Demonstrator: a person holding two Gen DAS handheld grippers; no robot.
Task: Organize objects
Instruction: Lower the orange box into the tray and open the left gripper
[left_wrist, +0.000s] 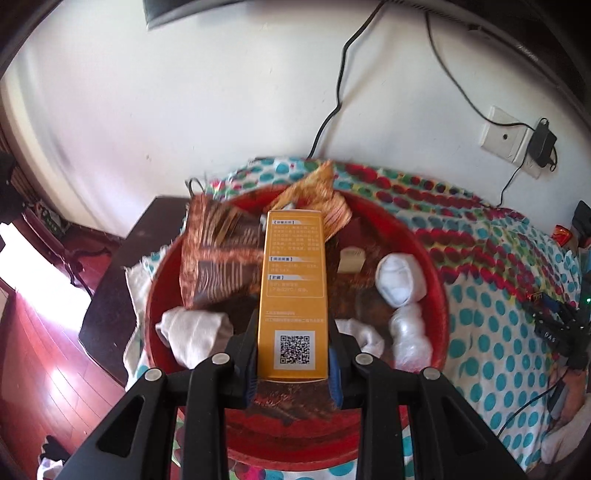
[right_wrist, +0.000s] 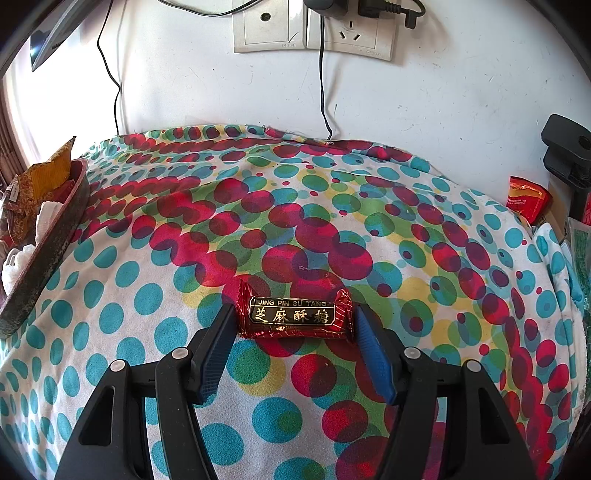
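My left gripper (left_wrist: 293, 325) is shut on a tall yellow box (left_wrist: 293, 266) with a QR code, holding it upright by its lower end over a red basin (left_wrist: 439, 295). Inside the basin lie brown snack packets (left_wrist: 218, 254), a white rolled bundle (left_wrist: 397, 277), a clear plastic wad (left_wrist: 412, 332), a white cloth (left_wrist: 192, 332) and a small beige block (left_wrist: 352, 260). My right gripper (right_wrist: 294, 321) is shut on a red wrapped candy (right_wrist: 293, 314) with gold lettering, a pad at each end of the wrapper, low over the dotted cloth (right_wrist: 295, 221).
The red basin (right_wrist: 48, 251) stands at the left edge of the right wrist view. A red packet (right_wrist: 526, 199) and a black stand (right_wrist: 569, 155) sit at the far right. Wall sockets (right_wrist: 314, 29) with hanging cables are behind. A dark table edge (left_wrist: 110, 280) drops to the wooden floor on the left.
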